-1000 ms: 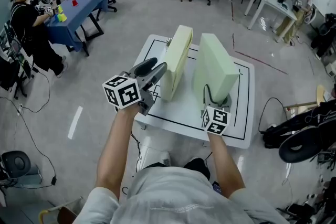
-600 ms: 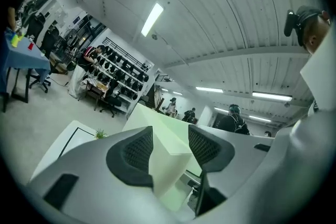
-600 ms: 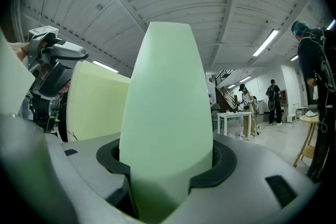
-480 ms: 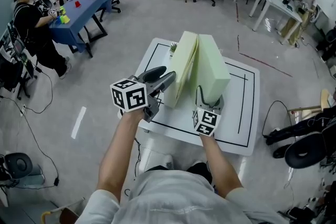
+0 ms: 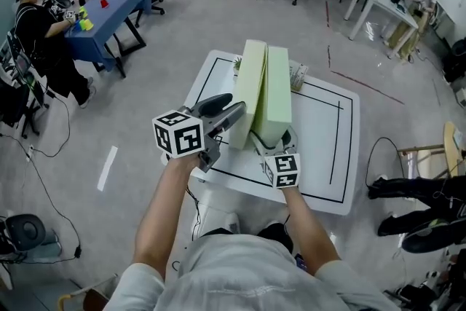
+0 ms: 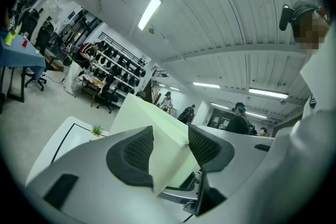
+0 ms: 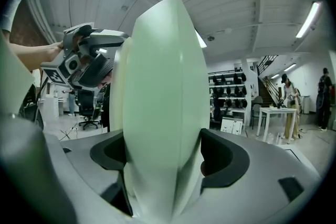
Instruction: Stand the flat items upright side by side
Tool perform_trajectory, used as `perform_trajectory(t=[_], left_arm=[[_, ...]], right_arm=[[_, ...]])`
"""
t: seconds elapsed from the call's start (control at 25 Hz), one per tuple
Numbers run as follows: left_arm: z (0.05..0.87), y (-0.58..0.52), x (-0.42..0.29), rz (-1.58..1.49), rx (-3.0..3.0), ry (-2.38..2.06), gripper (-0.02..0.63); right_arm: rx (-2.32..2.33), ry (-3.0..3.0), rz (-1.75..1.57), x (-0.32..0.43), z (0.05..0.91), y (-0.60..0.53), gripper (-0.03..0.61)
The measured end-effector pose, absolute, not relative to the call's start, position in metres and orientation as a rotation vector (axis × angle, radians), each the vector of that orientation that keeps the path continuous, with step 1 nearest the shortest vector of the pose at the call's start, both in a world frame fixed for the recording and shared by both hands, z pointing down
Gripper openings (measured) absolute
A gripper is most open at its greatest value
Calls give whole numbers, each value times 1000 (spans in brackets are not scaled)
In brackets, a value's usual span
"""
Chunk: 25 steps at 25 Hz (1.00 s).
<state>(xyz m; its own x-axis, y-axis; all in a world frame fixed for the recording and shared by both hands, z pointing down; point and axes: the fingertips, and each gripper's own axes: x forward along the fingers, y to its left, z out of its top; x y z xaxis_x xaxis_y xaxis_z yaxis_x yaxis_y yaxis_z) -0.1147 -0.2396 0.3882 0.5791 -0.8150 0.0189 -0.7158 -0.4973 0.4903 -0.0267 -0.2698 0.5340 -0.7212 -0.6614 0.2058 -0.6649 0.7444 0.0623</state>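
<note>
Release is the step I judge to be in hand. Both slabs already stand on edge at the centre of the head view, on the white table with a black border line [image 5: 320, 135], their broad faces touching or all but touching. My right gripper [image 5: 273, 139] sits at the near end of the right pale green foam slab [image 5: 277, 95]. Its jaws have just been opening, and in the right gripper view that slab fills the space between them, the pads standing beside it without squeezing. My left gripper [image 5: 237, 103] pinches the near corner of the left pale green foam slab [image 5: 247, 80], with foam caught between both ribbed pads. To do this well I would draw the right gripper straight back along its own line, toward the bottom of the frame, with no sideways drag, since foam this light probably tips at a brush from a pad. I would use the left pinch as a brace until the right slab stands alone. Then I would spread those jaws fully before backing off, watching that the pair does not lean toward the upper right.
</note>
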Motion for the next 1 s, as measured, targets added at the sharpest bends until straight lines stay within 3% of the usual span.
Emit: perform_trajectory(t=[0.36, 0.52, 1.0], left_arm=[[386, -241, -104, -250, 2418, -1159, 233], [387, -243, -103, -262, 2415, -1152, 241], [388, -242, -106, -262, 2409, -1168, 252]], right_arm=[[704, -2680, -98, -34, 542, -265, 430], [540, -2642, -110, -42, 547, -258, 486], [533, -2695, -12, -31, 529, -252, 485]])
